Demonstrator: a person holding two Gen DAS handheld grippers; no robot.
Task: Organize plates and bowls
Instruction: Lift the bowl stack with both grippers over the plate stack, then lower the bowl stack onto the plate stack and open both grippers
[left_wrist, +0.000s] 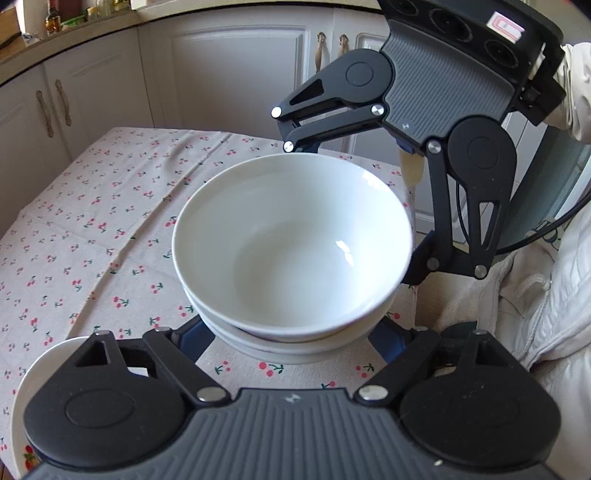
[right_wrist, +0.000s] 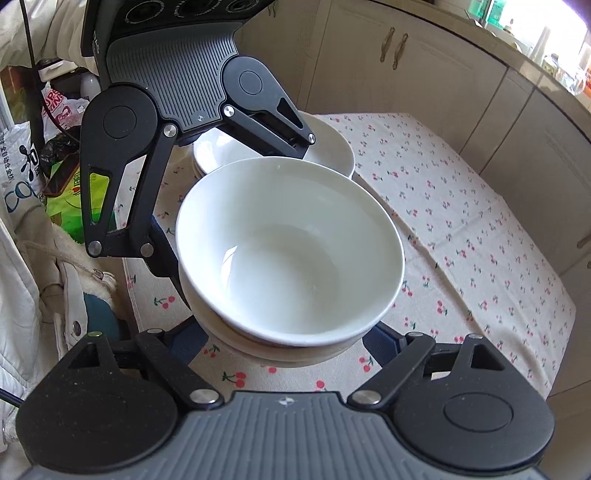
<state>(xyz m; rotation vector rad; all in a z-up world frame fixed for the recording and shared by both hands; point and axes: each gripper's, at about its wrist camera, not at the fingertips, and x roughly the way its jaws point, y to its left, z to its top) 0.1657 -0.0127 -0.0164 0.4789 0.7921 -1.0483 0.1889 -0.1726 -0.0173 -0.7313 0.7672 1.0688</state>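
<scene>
- Looking along the left gripper (left_wrist: 291, 332), a white bowl (left_wrist: 291, 236) sits nested in a second bowl (left_wrist: 295, 345) on the cherry-print tablecloth (left_wrist: 103, 229). The blue fingertips (left_wrist: 194, 339) spread wide to either side of the stack's base; whether they touch it I cannot tell.
- Opposite, the right gripper (left_wrist: 354, 218) straddles the stack's far side, also wide.
- A white plate (left_wrist: 48, 365) lies at lower left, partly hidden under the left gripper.
- Looking along the right gripper (right_wrist: 284, 339), the same top bowl (right_wrist: 291, 251) rests in the lower bowl (right_wrist: 284, 350), fingers spread wide beside the base.
- The left gripper (right_wrist: 236, 210) faces it from across the stack.
- Behind the bowls, stacked plates (right_wrist: 328, 147) sit on the tablecloth (right_wrist: 461, 221).
</scene>
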